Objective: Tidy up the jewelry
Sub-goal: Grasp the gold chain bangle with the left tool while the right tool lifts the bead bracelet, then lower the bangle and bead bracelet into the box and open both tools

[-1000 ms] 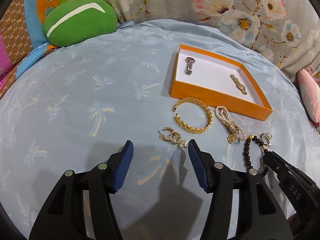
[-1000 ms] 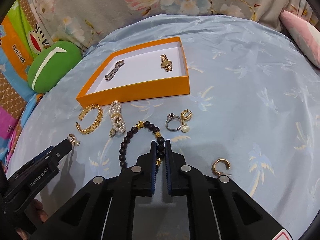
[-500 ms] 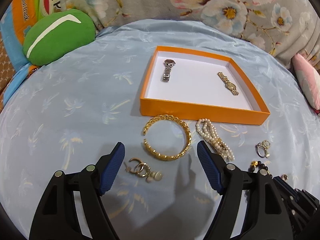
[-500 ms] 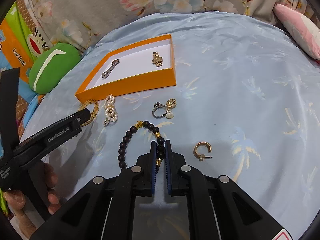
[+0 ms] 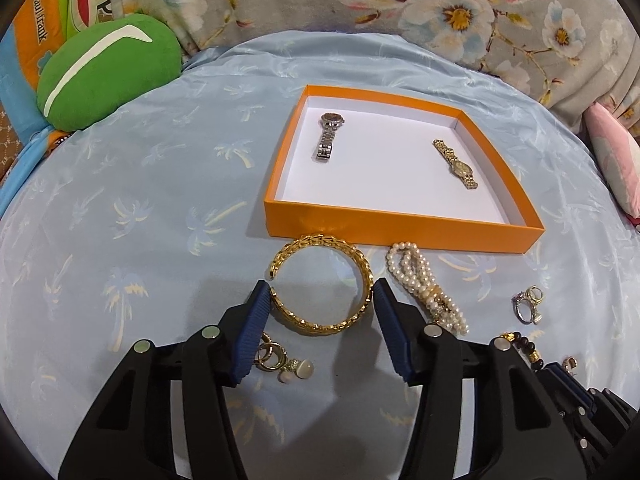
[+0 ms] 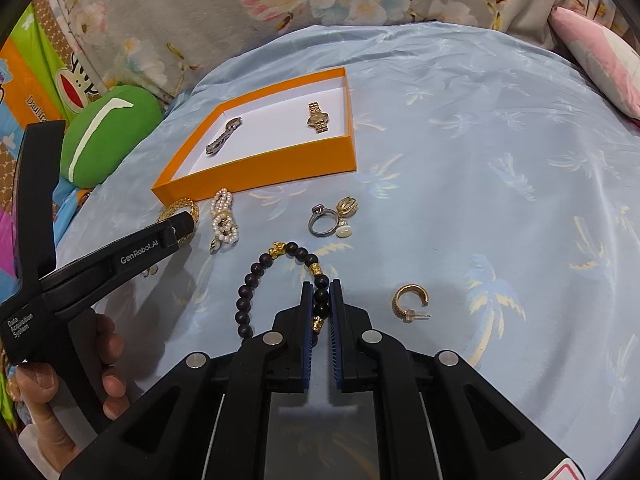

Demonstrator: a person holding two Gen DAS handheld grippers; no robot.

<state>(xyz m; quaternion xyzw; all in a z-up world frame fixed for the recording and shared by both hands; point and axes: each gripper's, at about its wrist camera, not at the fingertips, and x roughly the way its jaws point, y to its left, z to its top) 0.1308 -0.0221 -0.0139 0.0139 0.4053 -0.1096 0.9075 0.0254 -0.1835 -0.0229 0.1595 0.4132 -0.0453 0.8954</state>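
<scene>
- Left wrist view: your left tool (image 5: 320, 300) straddles the gold cuff bracelet (image 5: 322, 282) on the blue palm-print bedspread (image 5: 140, 200); its jaws have just been closing, and the blue pads (image 5: 252, 334) stand at the cuff's two sides, though you cannot tell if they press it yet.
- Just beyond the cuff lies the orange tray (image 5: 400, 228), with a silver watch (image 5: 329, 136) at its left and a gold watch (image 5: 456, 164) at its right.
- A pearl bracelet (image 5: 426, 286) lies right of the cuff; gold earrings with a pearl drop (image 5: 280, 362) lie under the left pad.
- Right wrist view: your right tool (image 6: 321, 300) is clamped on the dark bead bracelet (image 6: 280, 276), beads pinched between its pads.
- A silver ring (image 6: 322, 220) lies beyond it, a gold hoop earring (image 6: 408, 302) to its right.
</scene>
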